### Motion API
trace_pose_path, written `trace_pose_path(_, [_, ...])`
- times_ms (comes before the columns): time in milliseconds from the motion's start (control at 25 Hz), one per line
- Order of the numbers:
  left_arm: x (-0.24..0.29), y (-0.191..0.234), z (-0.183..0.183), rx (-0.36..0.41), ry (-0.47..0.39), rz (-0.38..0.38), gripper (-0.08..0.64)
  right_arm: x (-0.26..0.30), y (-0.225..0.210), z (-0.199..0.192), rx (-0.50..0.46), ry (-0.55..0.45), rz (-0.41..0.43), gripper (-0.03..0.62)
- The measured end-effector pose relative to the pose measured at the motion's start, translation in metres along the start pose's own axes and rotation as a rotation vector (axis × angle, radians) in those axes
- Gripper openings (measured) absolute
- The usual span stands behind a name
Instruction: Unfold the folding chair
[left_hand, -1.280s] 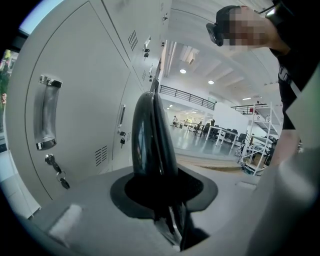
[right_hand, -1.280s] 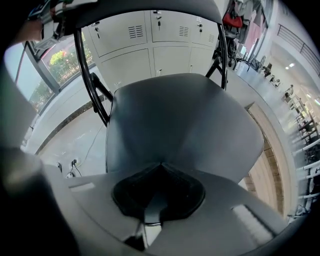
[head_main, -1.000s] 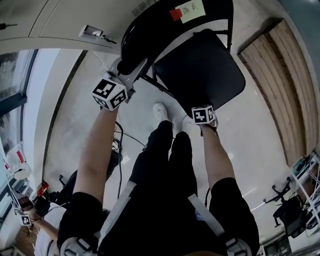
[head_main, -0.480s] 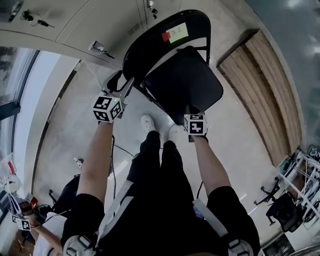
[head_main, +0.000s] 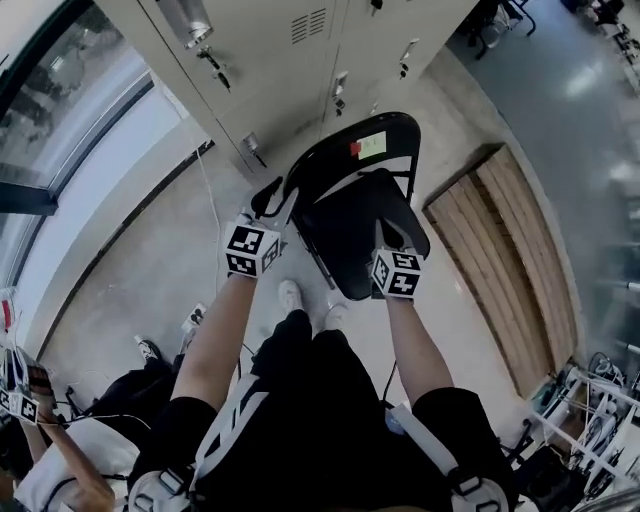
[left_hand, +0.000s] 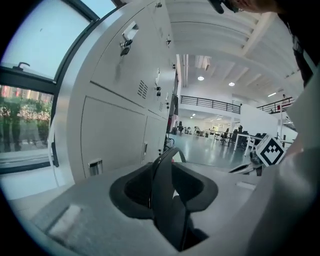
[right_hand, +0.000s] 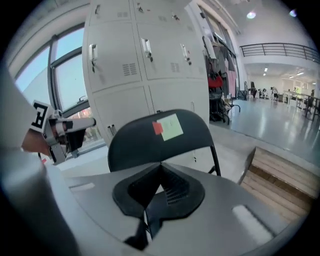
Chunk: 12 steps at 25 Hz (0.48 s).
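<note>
The black folding chair stands open in front of my feet, seat (head_main: 360, 235) down and backrest (head_main: 345, 160) up, with a red and a yellow-green sticker (right_hand: 167, 127) on the backrest. My left gripper (head_main: 275, 200) is at the backrest's left edge. In the left gripper view that edge (left_hand: 167, 200) runs between the jaws of the left gripper (left_hand: 162, 167), which are closing, with a sliver of light still beside it. My right gripper (head_main: 383, 232) hangs over the seat's front, shut and empty; in its own view the right gripper (right_hand: 160, 167) points at the backrest.
Grey lockers (head_main: 300, 60) stand right behind the chair, a large window (head_main: 60, 130) to the left. A low wooden platform (head_main: 510, 270) lies on the floor at the right. A person (head_main: 60, 470) sits at the lower left; wheeled office chairs (head_main: 590, 400) are at the lower right.
Both grippers have risen, the right one most, lifting off the seat's front edge. The left one stays at the backrest's left edge. My view has tilted up towards the lockers.
</note>
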<state>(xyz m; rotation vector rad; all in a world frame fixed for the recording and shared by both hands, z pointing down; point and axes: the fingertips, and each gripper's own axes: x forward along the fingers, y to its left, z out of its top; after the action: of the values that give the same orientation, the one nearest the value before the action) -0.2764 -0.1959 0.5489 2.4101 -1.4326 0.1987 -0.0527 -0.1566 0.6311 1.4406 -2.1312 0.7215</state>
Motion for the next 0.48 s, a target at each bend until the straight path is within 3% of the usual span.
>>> trace_pose_path(120, [-0.017,-0.005,0.02,-0.003,-0.04,0.06,-0.002,-0.013,0.004,0.042,0.0,-0.085,0.032,0.006])
trace_pose_path(480, [-0.066,-0.04,0.064,0.001,-0.172,0.244,-0.002,-0.057,-0.02,0.115,-0.081,-0.216,0.166,0.005])
